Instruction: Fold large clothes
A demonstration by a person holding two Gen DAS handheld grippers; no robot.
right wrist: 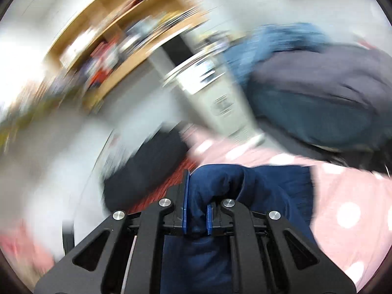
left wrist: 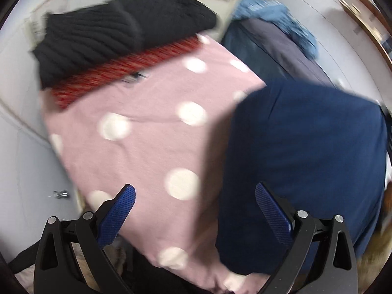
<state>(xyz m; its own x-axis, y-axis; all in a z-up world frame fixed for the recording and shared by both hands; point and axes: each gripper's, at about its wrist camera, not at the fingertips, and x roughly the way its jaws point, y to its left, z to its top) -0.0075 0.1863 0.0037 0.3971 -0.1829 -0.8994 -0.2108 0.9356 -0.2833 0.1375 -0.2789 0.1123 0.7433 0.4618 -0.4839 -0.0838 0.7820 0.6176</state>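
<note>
Folding looks midway: right gripper (right wrist: 197, 216) clamps navy garment (left wrist: 306, 166) beside the pink polka-dot garment (left wrist: 147, 132); left gripper (left wrist: 194, 207) gapes empty.

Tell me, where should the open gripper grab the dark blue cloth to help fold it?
Probably the navy cloth's free left edge, where it hangs over the pink dotted fabric. The left gripper is open just below it, so come from that side. The right gripper already pinches a bunched fold at another spot.

Bare white table (left wrist: 29, 161) left of pink garment (left wrist: 137, 147); clothes piles (left wrist: 274, 41) crowd far side.
</note>
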